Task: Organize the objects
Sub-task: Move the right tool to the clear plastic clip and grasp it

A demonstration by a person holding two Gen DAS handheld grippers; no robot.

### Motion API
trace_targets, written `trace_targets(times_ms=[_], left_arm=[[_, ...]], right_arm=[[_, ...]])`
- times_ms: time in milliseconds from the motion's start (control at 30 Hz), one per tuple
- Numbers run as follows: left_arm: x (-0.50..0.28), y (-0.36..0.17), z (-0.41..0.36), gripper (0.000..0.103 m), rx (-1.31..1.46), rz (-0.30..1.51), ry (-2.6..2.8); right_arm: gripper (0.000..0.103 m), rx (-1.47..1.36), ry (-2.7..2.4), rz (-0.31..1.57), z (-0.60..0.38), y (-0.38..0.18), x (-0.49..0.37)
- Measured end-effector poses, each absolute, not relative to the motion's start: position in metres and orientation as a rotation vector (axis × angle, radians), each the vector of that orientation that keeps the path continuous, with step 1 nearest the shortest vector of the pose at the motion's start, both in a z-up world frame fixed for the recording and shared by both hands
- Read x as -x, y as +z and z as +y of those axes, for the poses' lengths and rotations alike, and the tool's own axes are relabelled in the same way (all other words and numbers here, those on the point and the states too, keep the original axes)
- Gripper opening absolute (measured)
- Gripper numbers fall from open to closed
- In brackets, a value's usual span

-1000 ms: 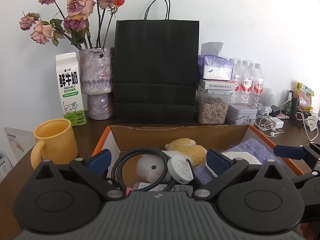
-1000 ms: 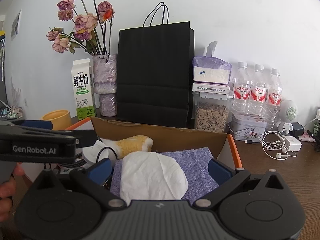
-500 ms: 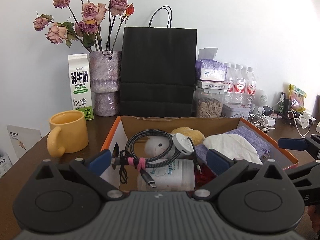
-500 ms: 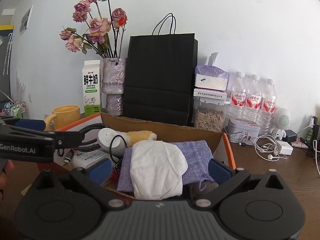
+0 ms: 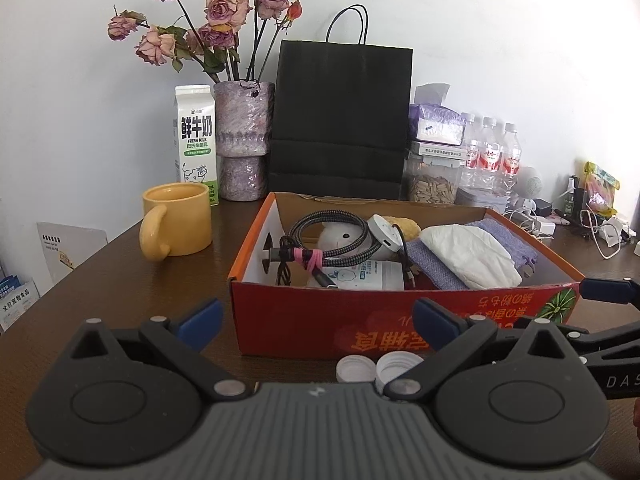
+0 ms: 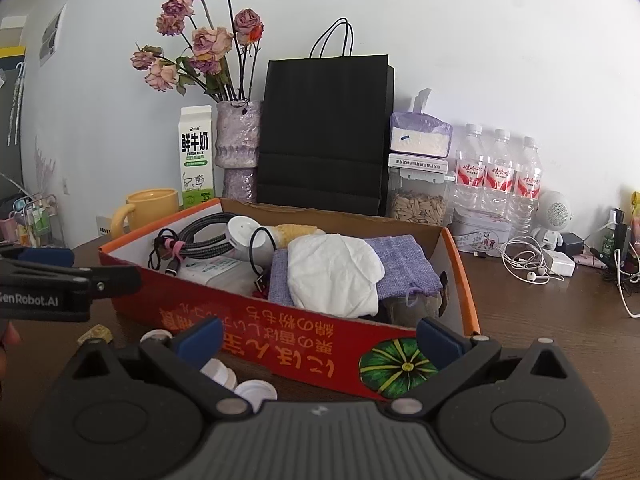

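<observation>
The box [image 5: 304,320] is red with an orange rim and a green pumpkin print. Inside lie a lilac cloth [image 6: 404,268] and a white mask [image 6: 332,276]. The mug [image 5: 180,224] is yellow, the bag [image 5: 344,120] black, the tabletop [image 5: 140,280] dark brown.

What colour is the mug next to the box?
The mug is yellow, clearest in the left wrist view.

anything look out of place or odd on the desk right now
Yes: loose white bottle caps lie on the table just in front of the red box, outside it, while the cable, white cloth and other items are inside. The box's printed text faces the cameras upside down.
</observation>
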State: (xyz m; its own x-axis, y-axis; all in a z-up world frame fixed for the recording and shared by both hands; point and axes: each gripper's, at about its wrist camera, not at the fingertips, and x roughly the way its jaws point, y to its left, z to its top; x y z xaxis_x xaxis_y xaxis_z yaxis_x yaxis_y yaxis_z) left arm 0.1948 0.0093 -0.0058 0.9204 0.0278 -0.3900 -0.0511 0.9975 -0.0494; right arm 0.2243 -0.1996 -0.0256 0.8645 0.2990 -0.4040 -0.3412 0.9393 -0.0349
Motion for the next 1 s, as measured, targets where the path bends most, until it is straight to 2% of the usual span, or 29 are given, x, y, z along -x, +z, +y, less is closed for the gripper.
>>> trace_targets(times_ms=[700,800,867,1000], left_arm=[[-0.157,-0.02,0.021,0.103,0.049,0.532,0.049],[-0.158,-0.021,0.021,0.103,0.048,0.539,0.048],[-0.159,-0.021,0.02,0.103,0.049,0.542,0.044],[-0.16,-0.022,0.019,0.103,0.05,0.551,0.041]], right_arm=[[0.101,0.111,0.386,0.611,-0.21,-0.054,-0.183],[0.093,0.12,0.404,0.632,-0.205,-0.057,-0.183],[0.078,0.126,0.403,0.649,-0.203,-0.059,-0.184],[0.071,0.123,0.411,0.654,-0.201,-0.06,-0.184]])
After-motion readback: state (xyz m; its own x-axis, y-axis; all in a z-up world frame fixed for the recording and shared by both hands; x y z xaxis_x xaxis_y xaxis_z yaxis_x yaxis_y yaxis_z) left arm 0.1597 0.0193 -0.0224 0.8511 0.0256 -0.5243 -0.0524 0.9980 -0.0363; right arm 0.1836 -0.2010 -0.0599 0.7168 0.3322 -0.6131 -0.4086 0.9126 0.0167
